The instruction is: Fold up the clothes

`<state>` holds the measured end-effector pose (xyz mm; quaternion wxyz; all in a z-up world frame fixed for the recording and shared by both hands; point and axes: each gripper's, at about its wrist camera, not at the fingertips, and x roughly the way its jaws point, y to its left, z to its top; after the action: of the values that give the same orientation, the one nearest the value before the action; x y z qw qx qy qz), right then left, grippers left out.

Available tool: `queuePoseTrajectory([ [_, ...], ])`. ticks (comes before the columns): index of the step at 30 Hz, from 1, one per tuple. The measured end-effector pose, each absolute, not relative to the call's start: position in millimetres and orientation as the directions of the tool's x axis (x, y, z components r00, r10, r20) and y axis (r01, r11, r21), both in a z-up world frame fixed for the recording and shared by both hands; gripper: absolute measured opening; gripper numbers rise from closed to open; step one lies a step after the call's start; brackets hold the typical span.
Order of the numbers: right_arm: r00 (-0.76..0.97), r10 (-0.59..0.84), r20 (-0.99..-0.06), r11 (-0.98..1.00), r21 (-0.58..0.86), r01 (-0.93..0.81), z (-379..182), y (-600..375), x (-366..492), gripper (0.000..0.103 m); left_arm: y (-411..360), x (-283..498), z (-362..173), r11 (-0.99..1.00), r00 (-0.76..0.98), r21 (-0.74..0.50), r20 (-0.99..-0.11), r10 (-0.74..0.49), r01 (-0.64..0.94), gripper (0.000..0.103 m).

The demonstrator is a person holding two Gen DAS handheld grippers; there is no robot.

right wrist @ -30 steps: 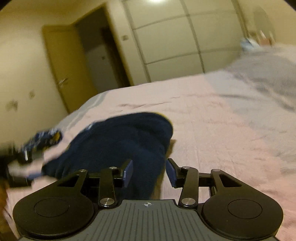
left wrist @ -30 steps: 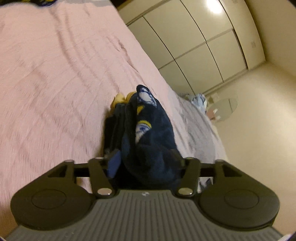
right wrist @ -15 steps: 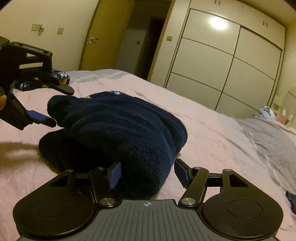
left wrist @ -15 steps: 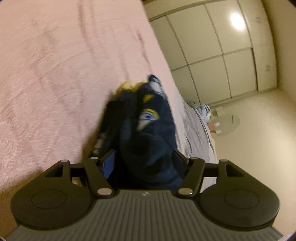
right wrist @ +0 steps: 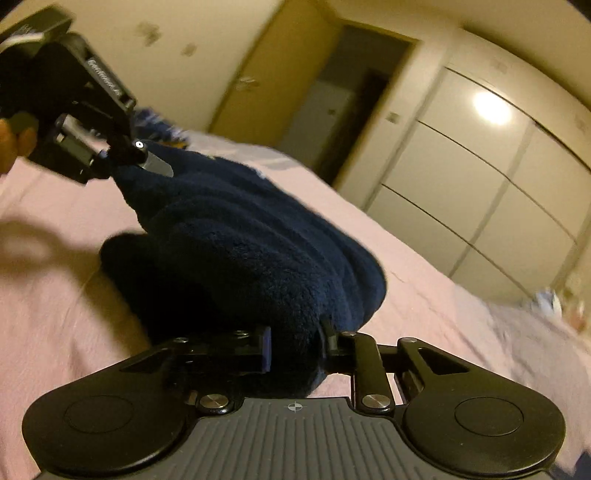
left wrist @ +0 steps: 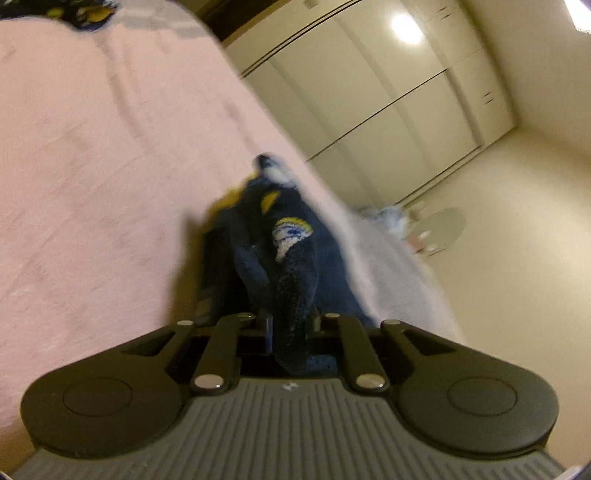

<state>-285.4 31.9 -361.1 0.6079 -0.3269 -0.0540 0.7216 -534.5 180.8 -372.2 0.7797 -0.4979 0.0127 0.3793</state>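
A thick navy fleece garment [right wrist: 251,243] with a yellow and white emblem [left wrist: 290,234] lies bunched on the pink bed sheet [left wrist: 92,166]. My left gripper [left wrist: 291,328] is shut on a fold at one end of it. My right gripper [right wrist: 295,347] is shut on the thick edge at the other end. In the right wrist view the left gripper [right wrist: 122,158] shows at the upper left, pinching the fleece and held by a hand [right wrist: 11,144]. The fleece bulges up between the two grips and hides what lies under it.
Pink sheet [right wrist: 44,295] spreads to the left, and a grey cover [right wrist: 535,332] lies toward the right. White wardrobe doors [right wrist: 480,192] and a doorway [right wrist: 354,92] stand behind the bed. A dark patterned cloth [left wrist: 74,9] lies at the far edge. A round mirror [left wrist: 443,229] sits by the wall.
Both grippers have gone from open around the fleece to shut on it. The fleece ends have risen and both views have tilted.
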Motion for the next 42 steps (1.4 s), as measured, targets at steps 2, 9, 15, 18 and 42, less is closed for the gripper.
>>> queuePoseTrajectory([
  [2, -0.037, 0.899, -0.436, -0.271, -0.488, -0.830, -369.3, 35.4, -286.9, 0.022, 194.3, -529.6, -394.5, 0.164, 0.722, -0.793, -0.420, 0.550, -0.587, 0.013],
  [9, -0.058, 0.866, -0.497, -0.274, -0.374, -0.886, -355.1, 40.2, -280.2, 0.043, 197.6, -524.5, -366.4, 0.199, 0.682, -0.729, -0.457, 0.570, -0.655, 0.025],
  [15, -0.180, 0.887, -0.425, -0.151, 0.102, -0.983, -307.5, 47.2, -224.8, 0.043, 172.1, -529.2, -308.6, 0.272, 0.614, -0.631, -0.420, 0.668, -0.727, 0.026],
  [18, -0.148, 0.900, -0.410, -0.038, 0.264, -0.964, -302.4, 69.1, -212.8, 0.043, 175.9, -506.7, -291.2, 0.365, 0.634, -0.572, -0.388, 0.669, -0.735, 0.026],
  [42, -0.185, 0.776, -0.603, 0.185, 0.499, -0.847, -310.1, 254.2, -132.4, 0.043, 376.2, -466.4, -324.5, 0.272, 0.675, -0.625, -0.609, 0.417, -0.732, 0.032],
])
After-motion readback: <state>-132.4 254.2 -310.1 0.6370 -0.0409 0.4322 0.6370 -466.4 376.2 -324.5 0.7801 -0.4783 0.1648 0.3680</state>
